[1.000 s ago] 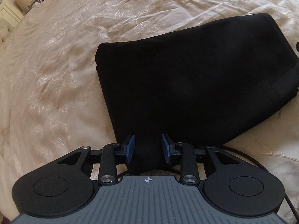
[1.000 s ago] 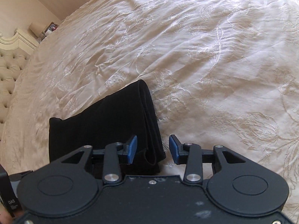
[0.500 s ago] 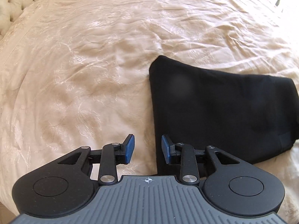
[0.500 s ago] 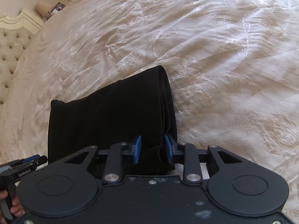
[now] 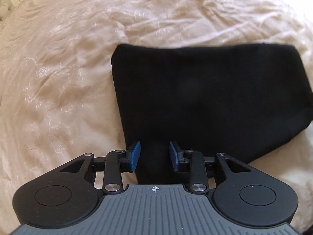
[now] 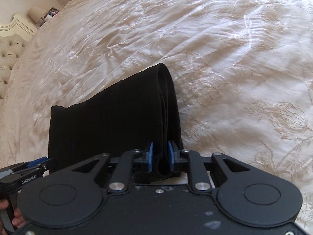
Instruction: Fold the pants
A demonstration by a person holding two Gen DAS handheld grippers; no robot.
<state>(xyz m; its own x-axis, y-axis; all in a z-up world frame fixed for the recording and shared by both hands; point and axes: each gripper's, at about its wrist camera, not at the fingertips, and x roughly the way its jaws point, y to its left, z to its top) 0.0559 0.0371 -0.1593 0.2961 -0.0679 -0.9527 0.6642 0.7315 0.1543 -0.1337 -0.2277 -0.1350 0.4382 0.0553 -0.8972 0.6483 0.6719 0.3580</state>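
Left gripper (image 5: 154,155): jaws part-way apart, blue pads on either side of the near left corner of the pants (image 5: 205,98). The black cloth lies between the pads; whether they press on it cannot be told, since black cloth against black metal hides the contact.

Right gripper (image 6: 160,156): jaws opening, narrow gap, with the layered right edge of the pants (image 6: 117,121) standing between the blue pads. The pads sit close against the stacked folds, and appear to touch them on both sides.

Left gripper as seen from the right wrist view (image 6: 29,168): at the near left corner of the pants, held by a hand (image 6: 13,215) at the frame's lower left edge.

Bedspread (image 6: 234,49): cream, shiny, wrinkled, with an embroidered flower pattern; covers the whole bed and lies under the pants.

Headboard (image 6: 9,54): cream, button-tufted, far left.

Lamp (image 6: 36,12): pale shade, far left beside the headboard, in front of a cream wall.

Pants: black, matt, folded into a compact flat packet of several layers, roughly four-sided; fold rounded at the far right corner, layer edges showing along the right side.
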